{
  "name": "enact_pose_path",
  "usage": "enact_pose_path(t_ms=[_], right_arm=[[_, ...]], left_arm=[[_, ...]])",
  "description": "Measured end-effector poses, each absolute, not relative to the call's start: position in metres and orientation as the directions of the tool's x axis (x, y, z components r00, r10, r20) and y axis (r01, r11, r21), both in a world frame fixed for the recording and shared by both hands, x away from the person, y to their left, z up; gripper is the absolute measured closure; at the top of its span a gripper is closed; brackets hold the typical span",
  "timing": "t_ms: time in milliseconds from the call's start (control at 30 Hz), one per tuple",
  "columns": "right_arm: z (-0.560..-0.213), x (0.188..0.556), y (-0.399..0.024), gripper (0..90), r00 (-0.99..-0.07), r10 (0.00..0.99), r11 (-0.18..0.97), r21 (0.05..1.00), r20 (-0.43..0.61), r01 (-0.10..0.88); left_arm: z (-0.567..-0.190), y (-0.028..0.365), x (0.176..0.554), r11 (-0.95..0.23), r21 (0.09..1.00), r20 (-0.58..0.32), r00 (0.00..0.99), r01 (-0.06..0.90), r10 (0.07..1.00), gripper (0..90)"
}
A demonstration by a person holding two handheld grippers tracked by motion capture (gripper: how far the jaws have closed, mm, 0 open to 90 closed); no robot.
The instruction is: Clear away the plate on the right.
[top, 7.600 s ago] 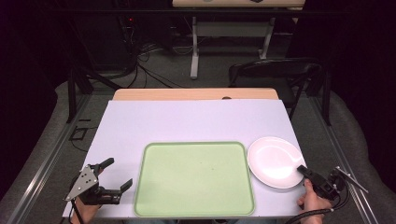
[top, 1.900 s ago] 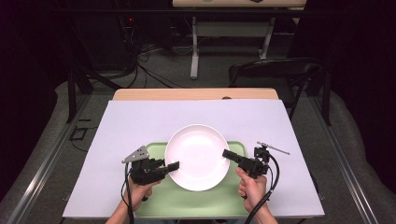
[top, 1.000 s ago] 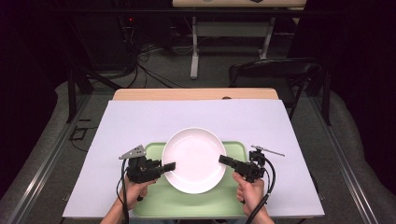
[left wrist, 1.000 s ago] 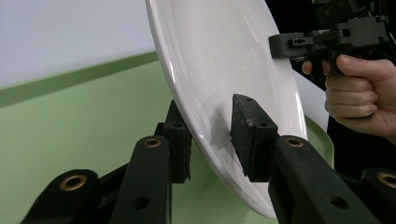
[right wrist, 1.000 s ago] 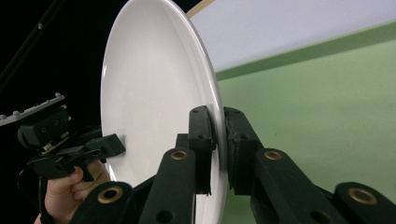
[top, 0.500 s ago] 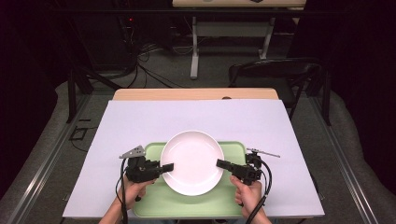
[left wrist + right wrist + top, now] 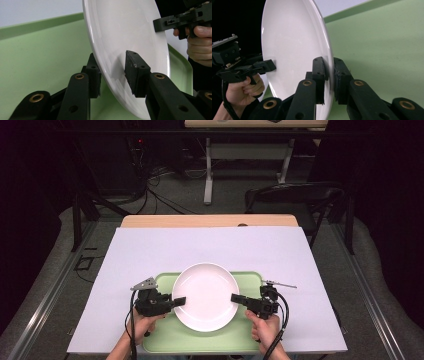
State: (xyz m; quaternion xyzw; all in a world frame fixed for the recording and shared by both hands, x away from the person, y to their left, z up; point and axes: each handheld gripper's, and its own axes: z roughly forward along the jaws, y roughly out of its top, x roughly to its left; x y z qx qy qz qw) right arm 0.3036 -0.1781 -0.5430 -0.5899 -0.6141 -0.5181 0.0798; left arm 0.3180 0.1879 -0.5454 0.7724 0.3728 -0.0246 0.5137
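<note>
A round white plate (image 7: 206,295) lies level over the middle of the green tray (image 7: 200,340), gripped at both sides. My left gripper (image 7: 179,301) is shut on its left rim; in the left gripper view the plate (image 7: 125,30) stands between the two pads of that gripper (image 7: 113,72). My right gripper (image 7: 235,298) is shut on the right rim, and its pads pinch the edge of the plate (image 7: 292,45) in the right gripper view (image 7: 329,75). Whether the plate touches the tray (image 7: 387,37) I cannot tell.
The tray sits at the near edge of a table covered by a pale sheet (image 7: 150,255). A bare wooden strip (image 7: 210,221) runs along the far edge. A dark chair (image 7: 295,195) and cables stand on the floor beyond.
The plate, once on the table right of the tray, is now held over the tray by both grippers. Over the last second it came slightly nearer the person, both hands with it.
</note>
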Motion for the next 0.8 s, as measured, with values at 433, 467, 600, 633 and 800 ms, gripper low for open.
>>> enact_pose_path(t_ms=[433, 467, 600, 633, 800], right_arm=[[-0.5496, 0.3069, -0.1753, 80.5, -0.284, 0.690, -0.177, 0.536, 0.666, 0.825], [-0.5497, 0.3070, -0.1753, 80.5, -0.283, 0.691, -0.178, 0.535, 0.666, 0.826], [-0.5504, 0.3078, -0.1747, 80.3, -0.280, 0.692, -0.172, 0.529, 0.665, 0.831], [-0.5507, 0.3083, -0.1747, 80.2, -0.281, 0.695, -0.169, 0.530, 0.662, 0.831], [-0.5527, 0.3111, -0.1740, 79.7, -0.284, 0.699, -0.157, 0.527, 0.657, 0.835]], left_arm=[[-0.5489, 0.1846, 0.3180, -0.259, 0.760, -0.356, 0.716, 0.596, 0.601, 65.0], [-0.5488, 0.1845, 0.3179, -0.260, 0.760, -0.355, 0.716, 0.595, 0.602, 65.0], [-0.5493, 0.1842, 0.3182, -0.263, 0.759, -0.350, 0.714, 0.596, 0.607, 64.5], [-0.5494, 0.1841, 0.3182, -0.264, 0.758, -0.349, 0.713, 0.596, 0.608, 64.3], [-0.5504, 0.1840, 0.3187, -0.265, 0.753, -0.349, 0.707, 0.602, 0.615, 63.7]])
